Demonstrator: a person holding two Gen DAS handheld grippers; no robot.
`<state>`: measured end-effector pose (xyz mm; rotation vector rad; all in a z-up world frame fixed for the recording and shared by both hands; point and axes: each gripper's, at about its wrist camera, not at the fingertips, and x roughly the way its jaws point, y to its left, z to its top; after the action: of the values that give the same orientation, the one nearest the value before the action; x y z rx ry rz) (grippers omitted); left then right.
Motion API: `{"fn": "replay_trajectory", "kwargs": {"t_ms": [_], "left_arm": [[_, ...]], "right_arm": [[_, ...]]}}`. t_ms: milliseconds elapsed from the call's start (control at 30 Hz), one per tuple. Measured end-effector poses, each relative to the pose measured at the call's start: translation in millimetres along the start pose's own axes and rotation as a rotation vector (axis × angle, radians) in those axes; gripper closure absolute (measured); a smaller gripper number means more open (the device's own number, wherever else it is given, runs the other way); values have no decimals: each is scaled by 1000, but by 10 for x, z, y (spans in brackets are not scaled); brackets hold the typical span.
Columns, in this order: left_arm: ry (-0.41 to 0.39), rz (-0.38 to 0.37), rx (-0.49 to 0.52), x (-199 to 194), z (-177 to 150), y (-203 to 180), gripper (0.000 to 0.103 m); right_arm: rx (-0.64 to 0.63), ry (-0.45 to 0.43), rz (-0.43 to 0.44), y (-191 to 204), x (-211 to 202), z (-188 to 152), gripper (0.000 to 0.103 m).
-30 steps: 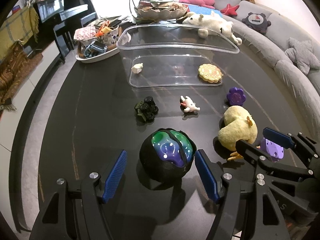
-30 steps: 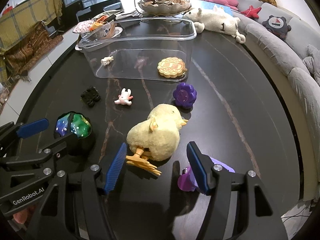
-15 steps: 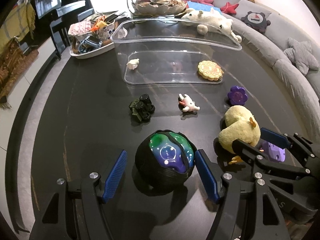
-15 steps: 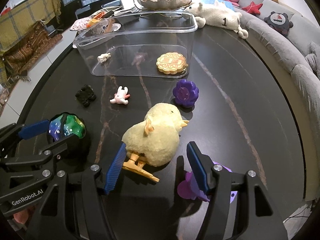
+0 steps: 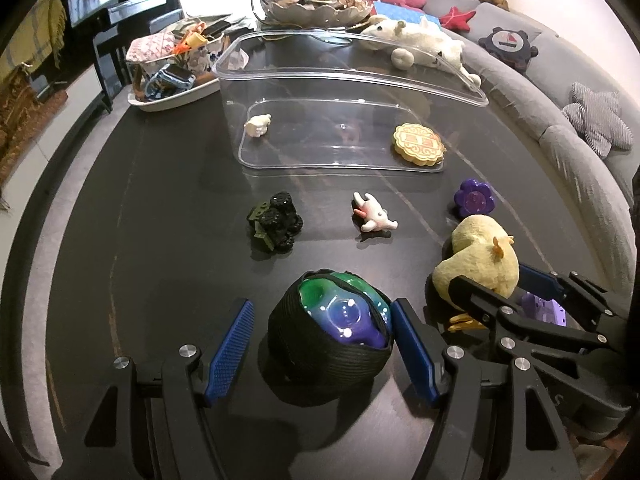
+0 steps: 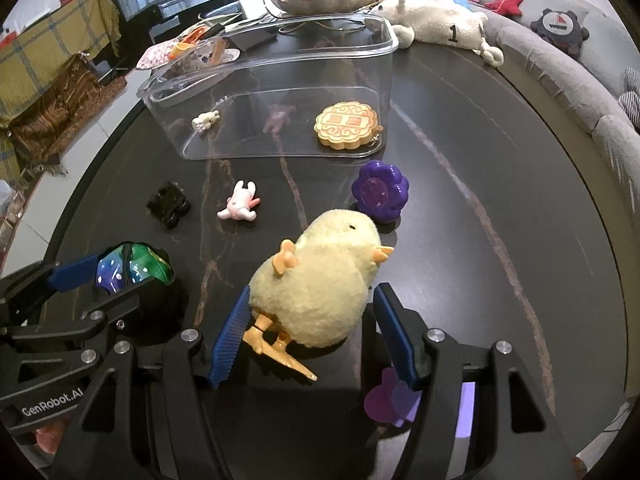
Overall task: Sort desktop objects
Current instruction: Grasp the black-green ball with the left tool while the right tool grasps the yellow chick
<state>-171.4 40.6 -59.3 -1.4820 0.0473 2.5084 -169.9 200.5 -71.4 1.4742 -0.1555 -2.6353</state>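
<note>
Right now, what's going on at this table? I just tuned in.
A person is sorting toys on a dark table with two handheld grippers. The left gripper straddles a black ball with a green-purple insert; its jaws stand open, with a gap showing on the left side. The right gripper brackets a yellow plush chick, not visibly clamped. The clear bin already holds a mooncake-shaped piece and a small white figure.
</note>
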Motion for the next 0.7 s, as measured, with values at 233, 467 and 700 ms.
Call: {"fn": "replay_trajectory", "kwargs": {"t_ms": [233, 467, 700], "left_arm": [[22, -60, -41, 108, 0, 47, 37], [32, -17, -32, 164, -19, 12, 46], [-17, 26, -2, 16, -11, -32, 46]], "right_arm": [[18, 9, 28, -35, 72, 15, 51], [4, -5, -1, 15, 76, 14, 52], [10, -14, 6, 32, 12, 10, 52]]}}
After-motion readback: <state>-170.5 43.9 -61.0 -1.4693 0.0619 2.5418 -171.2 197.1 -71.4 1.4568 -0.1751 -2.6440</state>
